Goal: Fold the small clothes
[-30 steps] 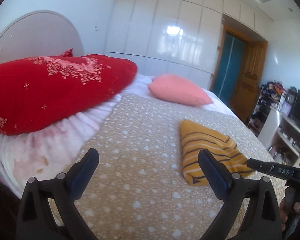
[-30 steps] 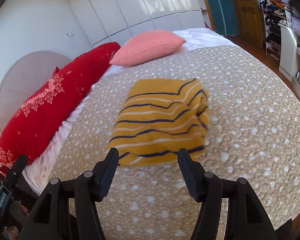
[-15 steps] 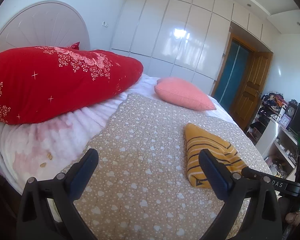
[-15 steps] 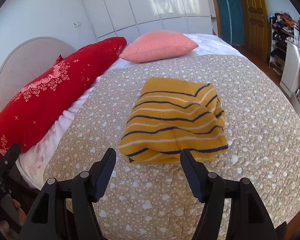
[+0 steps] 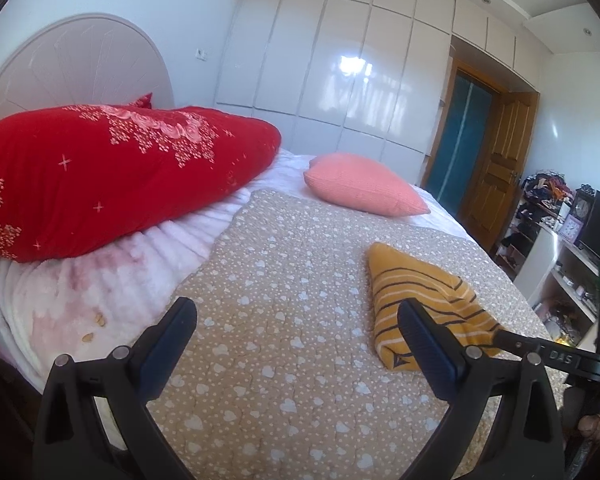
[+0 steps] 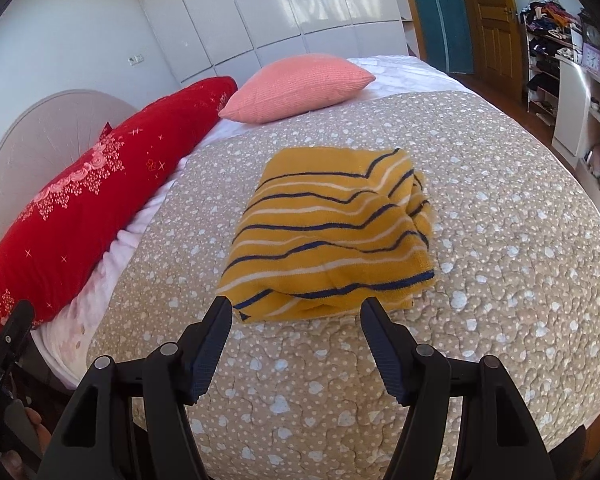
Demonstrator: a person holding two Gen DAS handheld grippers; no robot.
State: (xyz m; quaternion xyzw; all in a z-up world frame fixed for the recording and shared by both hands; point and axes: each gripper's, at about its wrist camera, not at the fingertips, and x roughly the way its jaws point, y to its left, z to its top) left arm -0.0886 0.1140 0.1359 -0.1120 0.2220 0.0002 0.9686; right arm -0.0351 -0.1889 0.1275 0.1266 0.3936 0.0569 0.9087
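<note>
1. The yellow stripy top [image 6: 332, 236] lies on the bed cover [image 6: 500, 240], near the middle of the bed. It is already in a small thick bundle w/ many layers, so the folding looks nearly done or done

2. The step now, I think: both tongs are off the cloth, maybe checking the fold. No tong is pulling or lifting anything

3. The right side of the bundle looks a bit lumpy, w/ loose folds sticking out. Next move could be to press that side flat or tuck it in. That needs a soft pinch on the top layers only, or the whole bundle will slide on the cover

4. Right tongs [image 6: 296, 312]: the two tips are wide apart. Nothing is between them. They sit just in front of the near edge of the top; I can't tell if they touch the cover

5. Left tongs [image 5: 296, 320]: tips spread very wide, holding nothing. They are over the bare cover, w/ the top [image 5: 424, 300] off to their right. The right-hand tip hides a bit of the top in this view, but I can't tell if it touches

6. Other stuff: a big red pillow [image 5: 112, 176] and a pink cushion [image 5: 364, 186] are at the far end, well apart from the top. They are not in the way

7. Risk: the knit cloth is soft and floppy, so a quick grab could undo the fold
</note>
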